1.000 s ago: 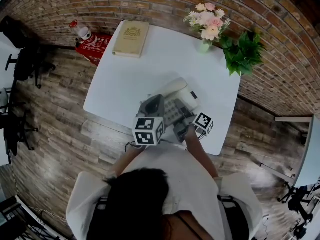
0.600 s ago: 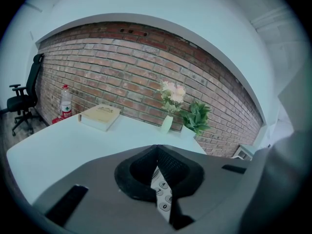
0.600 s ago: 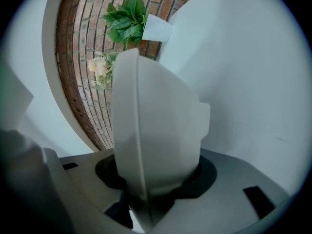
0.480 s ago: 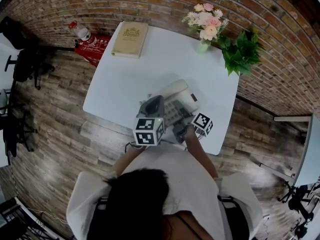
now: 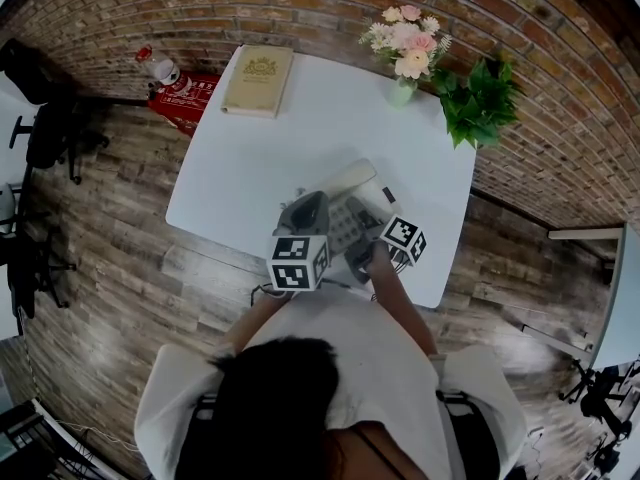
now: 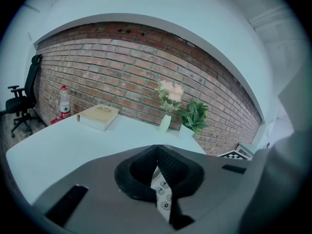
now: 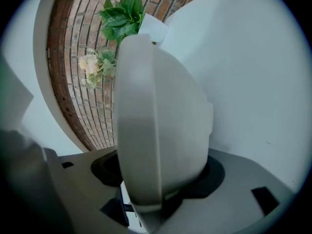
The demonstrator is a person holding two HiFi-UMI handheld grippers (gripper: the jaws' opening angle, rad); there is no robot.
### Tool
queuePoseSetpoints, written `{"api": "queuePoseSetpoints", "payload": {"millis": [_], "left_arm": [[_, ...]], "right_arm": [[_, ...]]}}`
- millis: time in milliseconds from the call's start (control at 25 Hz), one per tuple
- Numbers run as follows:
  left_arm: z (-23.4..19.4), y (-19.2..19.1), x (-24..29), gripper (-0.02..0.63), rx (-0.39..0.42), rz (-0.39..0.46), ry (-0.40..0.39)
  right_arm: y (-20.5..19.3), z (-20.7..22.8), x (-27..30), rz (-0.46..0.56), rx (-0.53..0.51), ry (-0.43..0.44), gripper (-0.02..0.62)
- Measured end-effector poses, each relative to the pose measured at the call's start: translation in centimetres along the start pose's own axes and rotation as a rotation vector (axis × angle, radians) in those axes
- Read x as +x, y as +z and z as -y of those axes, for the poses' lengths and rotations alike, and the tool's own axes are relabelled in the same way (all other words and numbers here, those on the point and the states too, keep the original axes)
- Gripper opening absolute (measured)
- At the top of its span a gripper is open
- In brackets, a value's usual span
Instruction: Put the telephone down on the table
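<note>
Toward the 5 o'clock side of a white, smooth, square table (image 5: 240, 168), an off-white plastic telephone (image 5: 352, 200) with a grey keypad was held between two grippers; whether its base touched the tabletop could not be told. The right gripper (image 7: 161, 179) was clamped on the telephone's rounded, glossy shell, which filled the space between its black pads. The left gripper (image 6: 159, 174) was closed to a narrow slit at the telephone's 9 o'clock edge, and a sliver of numbered keys was seen in that slit. A thick tan hardback book (image 5: 260, 76) was laid flat at the table's 11 o'clock corner. At 1 o'clock a small pale vase (image 5: 402, 91) was filled with pink and cream flowers (image 5: 405, 40), and just beside it, at 2 o'clock, a white pot (image 7: 155, 28) was filled with a leafy green plant (image 5: 478, 103). A rough red brick wall (image 5: 560, 88) and plank floor (image 5: 110, 238) were seen around the table.
</note>
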State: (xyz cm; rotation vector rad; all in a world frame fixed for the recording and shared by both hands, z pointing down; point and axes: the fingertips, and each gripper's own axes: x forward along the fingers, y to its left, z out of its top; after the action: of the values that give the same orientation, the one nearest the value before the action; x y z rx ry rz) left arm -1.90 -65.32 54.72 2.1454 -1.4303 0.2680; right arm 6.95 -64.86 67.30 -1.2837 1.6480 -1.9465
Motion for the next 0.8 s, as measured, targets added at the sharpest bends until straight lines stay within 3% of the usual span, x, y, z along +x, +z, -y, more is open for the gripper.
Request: {"api": "queuePoseSetpoints", "payload": {"millis": [360, 800], "left_arm": [[0.0, -0.3, -0.1, 0.025, -0.006, 0.008, 0.013], [0.8, -1.1, -0.2, 0.025, 0.012, 0.000, 0.013]], "right_arm": [[0.4, 1.1, -1.1, -0.024, -0.005, -0.150, 0.305], [-0.2, 1.5, -1.8, -0.119, -0.017, -0.254, 0.334]]}}
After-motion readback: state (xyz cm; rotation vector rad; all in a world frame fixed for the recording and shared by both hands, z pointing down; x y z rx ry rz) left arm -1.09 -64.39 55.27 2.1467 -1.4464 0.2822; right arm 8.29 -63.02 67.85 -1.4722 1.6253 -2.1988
